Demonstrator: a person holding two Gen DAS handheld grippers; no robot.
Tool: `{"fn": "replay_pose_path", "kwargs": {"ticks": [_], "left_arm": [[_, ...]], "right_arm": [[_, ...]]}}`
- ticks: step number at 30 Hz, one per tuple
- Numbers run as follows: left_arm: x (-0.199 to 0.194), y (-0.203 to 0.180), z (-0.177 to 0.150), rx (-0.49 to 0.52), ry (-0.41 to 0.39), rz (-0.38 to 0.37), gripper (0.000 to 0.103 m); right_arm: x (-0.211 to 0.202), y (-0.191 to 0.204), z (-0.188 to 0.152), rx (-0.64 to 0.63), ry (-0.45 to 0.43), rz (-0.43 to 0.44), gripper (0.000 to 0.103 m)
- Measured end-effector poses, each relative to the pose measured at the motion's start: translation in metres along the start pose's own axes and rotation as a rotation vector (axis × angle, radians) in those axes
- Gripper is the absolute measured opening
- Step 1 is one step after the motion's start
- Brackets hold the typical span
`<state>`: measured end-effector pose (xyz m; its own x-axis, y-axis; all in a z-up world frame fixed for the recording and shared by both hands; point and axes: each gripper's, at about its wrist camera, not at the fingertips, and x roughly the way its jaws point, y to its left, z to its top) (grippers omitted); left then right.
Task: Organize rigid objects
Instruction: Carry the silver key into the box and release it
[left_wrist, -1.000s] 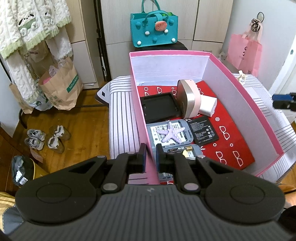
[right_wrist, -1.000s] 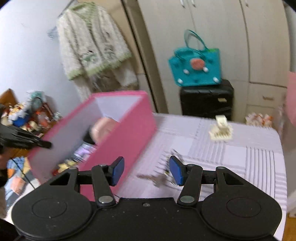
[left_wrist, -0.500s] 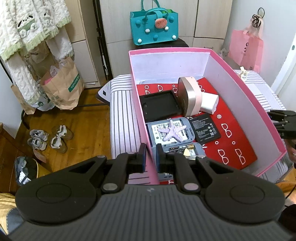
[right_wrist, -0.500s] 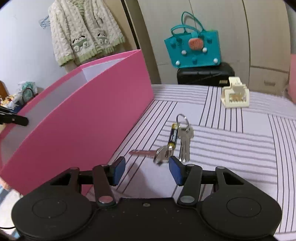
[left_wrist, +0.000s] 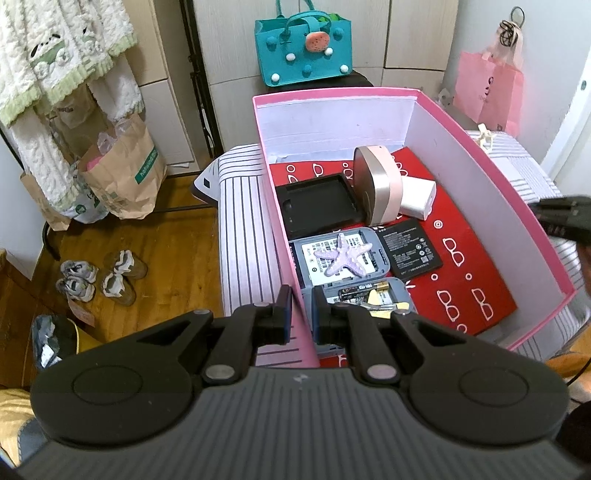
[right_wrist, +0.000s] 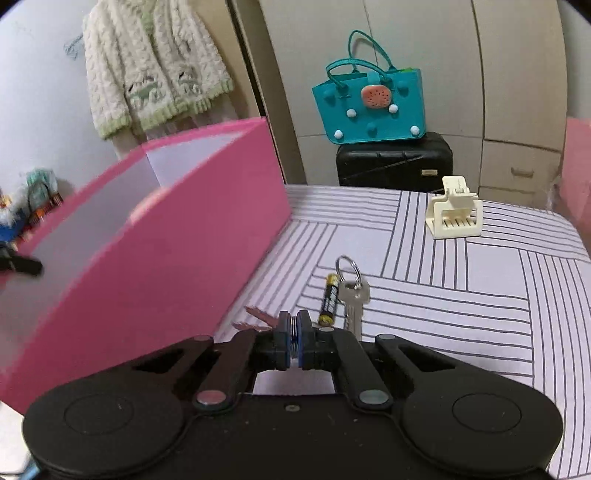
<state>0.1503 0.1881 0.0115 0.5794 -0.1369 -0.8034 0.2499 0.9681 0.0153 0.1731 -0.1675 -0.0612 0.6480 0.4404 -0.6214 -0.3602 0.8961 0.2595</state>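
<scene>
1. Left-wrist view first: at the far left we see paper bags (left_wrist: 122, 173) and small shoes (left_wrist: 99, 275) on the wooden floor.
2. Our left gripper (left_wrist: 300, 308) has its jaws pinched onto the near-left wall of the pink box (left_wrist: 491, 184), one finger outside and one inside.
3. Inside the box lie a black tray (left_wrist: 317, 210), a purple starfish (left_wrist: 345, 254) on a grey case, a black battery pack (left_wrist: 410, 247), a round pink case (left_wrist: 376, 184) standing on edge and a white block (left_wrist: 417, 199).
4. Right-wrist view: the box stands at our left on the striped cloth (right_wrist: 461, 306).
5. Our right gripper (right_wrist: 294, 341) is closed tight on a thin metal piece of the pink key (right_wrist: 258, 317).
6. Just beyond it lie an AA battery (right_wrist: 330, 299) touching a silver key (right_wrist: 352, 302) on its ring; farther right sits a cream clip (right_wrist: 454, 210).
</scene>
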Motion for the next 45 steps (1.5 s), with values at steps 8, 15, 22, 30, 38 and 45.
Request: {"fn": "replay_pose_path", "kwargs": {"ticks": [8, 15, 22, 30, 38, 45], "left_arm": [[-0.001, -0.001, 0.002, 0.027, 0.018, -0.010, 0.010], [-0.002, 0.005, -0.001, -0.005, -0.001, -0.024, 0.010], [-0.002, 0.004, -0.002, -0.015, -0.004, -0.030, 0.010], [-0.004, 0.003, -0.002, -0.017, -0.003, -0.033, 0.010], [-0.008, 0.002, -0.002, -0.039, -0.004, -0.028, 0.010], [-0.007, 0.006, -0.001, -0.050, -0.004, -0.032, 0.010]], "right_arm": [[-0.033, -0.001, 0.032, 0.112, 0.008, 0.153, 0.005], [-0.062, 0.029, 0.059, 0.003, -0.056, 0.146, 0.005], [-0.083, 0.057, 0.091, -0.083, -0.128, 0.248, 0.005], [-0.038, 0.084, 0.092, -0.125, 0.018, 0.349, 0.005], [-0.004, 0.114, 0.079, -0.244, 0.025, 0.289, 0.006], [0.018, 0.118, 0.062, -0.231, 0.194, 0.344, 0.010]]}}
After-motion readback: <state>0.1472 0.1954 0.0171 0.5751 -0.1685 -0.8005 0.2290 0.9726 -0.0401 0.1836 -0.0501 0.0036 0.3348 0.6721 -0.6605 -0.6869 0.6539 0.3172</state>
